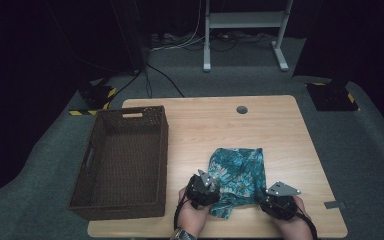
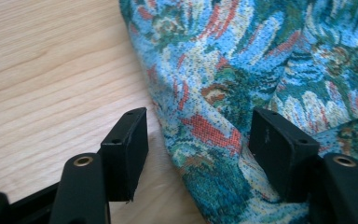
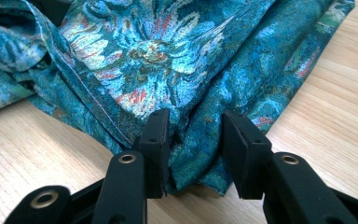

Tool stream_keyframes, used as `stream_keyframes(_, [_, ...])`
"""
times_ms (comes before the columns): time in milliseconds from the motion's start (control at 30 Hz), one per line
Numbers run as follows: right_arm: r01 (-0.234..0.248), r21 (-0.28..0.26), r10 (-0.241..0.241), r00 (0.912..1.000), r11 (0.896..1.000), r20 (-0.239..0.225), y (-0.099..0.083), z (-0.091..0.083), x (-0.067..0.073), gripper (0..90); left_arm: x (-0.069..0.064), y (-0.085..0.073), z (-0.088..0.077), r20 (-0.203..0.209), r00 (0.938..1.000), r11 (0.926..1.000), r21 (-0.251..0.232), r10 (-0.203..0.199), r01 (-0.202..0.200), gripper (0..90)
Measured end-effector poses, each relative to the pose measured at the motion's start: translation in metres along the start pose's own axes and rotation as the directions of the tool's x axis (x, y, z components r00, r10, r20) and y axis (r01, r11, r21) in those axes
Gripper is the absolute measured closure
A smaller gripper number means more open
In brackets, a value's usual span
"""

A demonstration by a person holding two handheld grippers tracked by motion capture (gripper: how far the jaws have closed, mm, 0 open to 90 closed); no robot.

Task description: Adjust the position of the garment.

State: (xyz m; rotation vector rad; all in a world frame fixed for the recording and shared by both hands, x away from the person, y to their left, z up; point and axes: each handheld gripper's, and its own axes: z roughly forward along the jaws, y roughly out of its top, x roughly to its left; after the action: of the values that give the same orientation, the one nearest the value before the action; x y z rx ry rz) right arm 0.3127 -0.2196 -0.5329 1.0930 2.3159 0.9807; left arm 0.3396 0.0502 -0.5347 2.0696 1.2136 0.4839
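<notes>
The teal flowered cloth [image 1: 237, 180] lies crumpled on the wooden table [image 1: 280, 130], near the front edge, just beside the empty brown wicker basket [image 1: 122, 162]. The left gripper [image 2: 198, 149] stands about half open, with a folded edge of the cloth between its jaws; one pad touches it, but they do not pinch. The right gripper [image 3: 195, 149] is narrower and has a bunched fold between its pads; I cannot tell if it presses. I judge the work only starting: nothing is lifted or folded yet.
</notes>
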Motion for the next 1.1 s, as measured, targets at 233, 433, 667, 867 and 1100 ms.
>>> stream_keyframes(233, [0.003, -0.02, -0.003, 0.9999, 1.0, -0.014, 0.004, 0.002, 0.005, 59.1, 0.007, 0.002, -0.002, -0.013, 0.9995, 0.9994, 0.017, -0.03, 0.03, 38.3])
stream_keyframes(433, [-0.003, -0.066, 0.003, 1.0, 0.998, -0.001, 0.008, -0.01, 0.001, 57.0, -0.004, 0.022, -0.017, 0.027, 0.9992, 0.9982, -0.051, -0.03, 0.031, 40.0])
stream_keyframes(667, [-0.018, -0.083, 0.018, 0.9998, 0.996, 0.01, 0.008, -0.016, -0.005, 56.4, -0.029, 0.05, -0.007, 0.071, 0.9973, 0.9981, -0.057, -0.019, 0.023, 42.4])
stream_keyframes(867, [-0.035, -0.083, 0.036, 0.9993, 0.996, 0.011, 0.006, -0.019, -0.012, 56.4, -0.054, 0.051, 0.019, 0.098, 0.995, 0.9998, -0.001, -0.018, 0.018, 42.9])
stream_keyframes(1100, [-0.05, -0.089, 0.051, 0.9986, 0.995, 0.013, 0.005, -0.021, -0.017, 56.4, -0.065, 0.043, 0.04, 0.091, 0.9957, 0.9999, 0.003, -0.012, 0.011, 41.8])
